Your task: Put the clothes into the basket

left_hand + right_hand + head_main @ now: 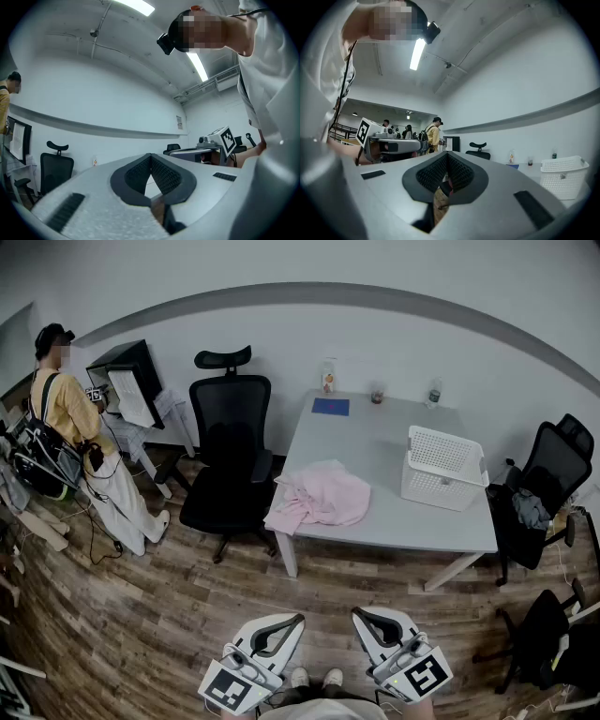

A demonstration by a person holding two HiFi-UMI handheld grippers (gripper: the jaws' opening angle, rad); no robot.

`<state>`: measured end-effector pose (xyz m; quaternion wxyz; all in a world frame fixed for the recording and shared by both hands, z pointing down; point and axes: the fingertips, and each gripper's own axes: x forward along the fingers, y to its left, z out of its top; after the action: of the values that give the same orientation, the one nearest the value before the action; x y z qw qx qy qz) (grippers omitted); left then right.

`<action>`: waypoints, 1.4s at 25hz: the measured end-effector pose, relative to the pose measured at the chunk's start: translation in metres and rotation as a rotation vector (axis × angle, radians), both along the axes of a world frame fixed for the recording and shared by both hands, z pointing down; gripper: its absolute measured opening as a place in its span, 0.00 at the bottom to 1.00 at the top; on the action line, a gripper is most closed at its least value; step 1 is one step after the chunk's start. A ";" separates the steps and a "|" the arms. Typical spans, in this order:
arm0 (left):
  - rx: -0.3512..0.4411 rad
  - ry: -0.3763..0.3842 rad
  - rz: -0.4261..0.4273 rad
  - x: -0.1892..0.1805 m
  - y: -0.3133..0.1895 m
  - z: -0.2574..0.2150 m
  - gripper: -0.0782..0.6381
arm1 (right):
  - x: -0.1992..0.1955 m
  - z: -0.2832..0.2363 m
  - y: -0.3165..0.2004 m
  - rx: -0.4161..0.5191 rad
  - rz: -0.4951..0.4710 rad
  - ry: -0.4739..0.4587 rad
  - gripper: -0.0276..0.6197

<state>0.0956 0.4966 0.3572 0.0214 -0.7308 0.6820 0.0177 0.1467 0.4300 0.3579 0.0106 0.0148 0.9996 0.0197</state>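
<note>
Your left gripper hangs low at the near edge of the head view, its two jaws pressed together at the tips with nothing between them. Your right gripper sits just beside it, jaws likewise closed and empty. Both are over the wood-plank floor, well apart from the grey rectangular table. The crumpled pink clothes lie on the table's near left corner, one fold drooping over the edge. The white slotted plastic basket stands on the right side of the table, apart from the clothes. A black mesh office chair stands just left of the table, and a person in a yellow top stands far left
</note>
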 end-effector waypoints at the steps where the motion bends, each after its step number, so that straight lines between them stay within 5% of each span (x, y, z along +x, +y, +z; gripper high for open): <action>1: -0.005 -0.024 0.005 0.001 -0.001 0.000 0.12 | 0.001 0.000 -0.001 -0.002 0.000 -0.001 0.05; 4: -0.020 -0.106 0.024 0.006 -0.005 0.001 0.12 | 0.006 -0.002 -0.005 -0.004 0.001 -0.009 0.05; 7: -0.011 -0.010 -0.009 0.009 -0.009 0.000 0.12 | 0.012 -0.001 -0.010 -0.005 0.003 -0.014 0.05; 11: -0.011 -0.011 -0.021 0.015 -0.015 -0.002 0.12 | 0.019 0.002 -0.015 0.023 0.016 -0.004 0.05; 16: -0.029 -0.184 0.013 0.027 -0.020 -0.001 0.12 | 0.027 0.003 -0.021 0.039 0.026 0.005 0.05; 21: -0.017 -0.018 -0.036 0.029 -0.023 -0.002 0.12 | 0.028 -0.003 -0.025 0.048 0.022 -0.024 0.05; 30: -0.022 0.006 -0.040 0.004 -0.045 0.003 0.12 | 0.007 0.009 -0.041 0.049 0.014 0.028 0.05; 35: -0.026 -0.147 0.015 -0.016 -0.064 0.005 0.12 | -0.014 0.013 -0.059 0.050 0.024 0.035 0.05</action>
<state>0.0800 0.4321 0.3626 0.0616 -0.7353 0.6734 -0.0447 0.1326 0.3709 0.3704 -0.0074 0.0034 0.9990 0.0445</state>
